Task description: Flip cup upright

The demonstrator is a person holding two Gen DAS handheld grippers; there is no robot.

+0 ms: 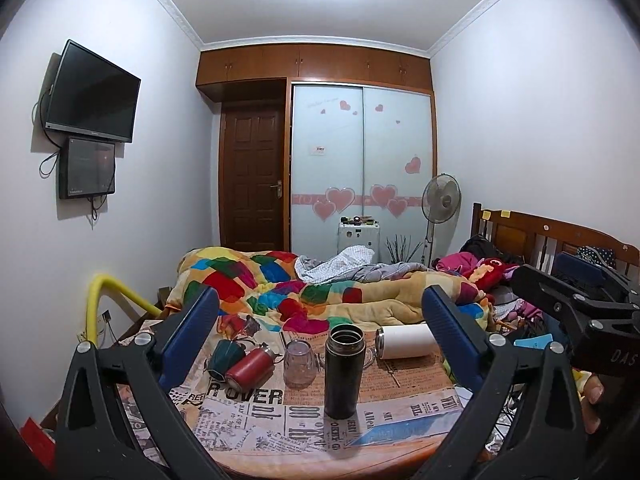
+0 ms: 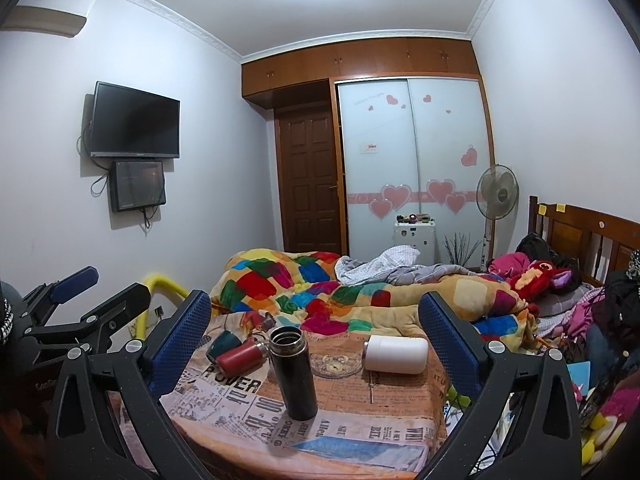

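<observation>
A black flask (image 1: 343, 370) (image 2: 293, 372) stands upright with its mouth open near the middle of the newspaper-print table (image 1: 256, 432) (image 2: 360, 428). A white cup (image 1: 406, 341) (image 2: 396, 354) lies on its side at the back right. A red bottle (image 1: 250, 368) (image 2: 240, 356) and a dark green cup (image 1: 225, 354) (image 2: 221, 343) lie on their sides at the back left. A clear plastic cup (image 1: 299, 362) stands upside down left of the flask. My left gripper (image 1: 320, 328) and right gripper (image 2: 316, 322) are open and empty, held back above the table's near edge.
A clear glass dish (image 2: 335, 364) sits behind the flask. A bed with a patchwork blanket (image 1: 304, 288) (image 2: 320, 288) lies beyond the table, clothes piled at its right. A yellow pipe (image 1: 108, 292) stands left. The other gripper shows at each view's edge (image 1: 580, 308) (image 2: 76, 304).
</observation>
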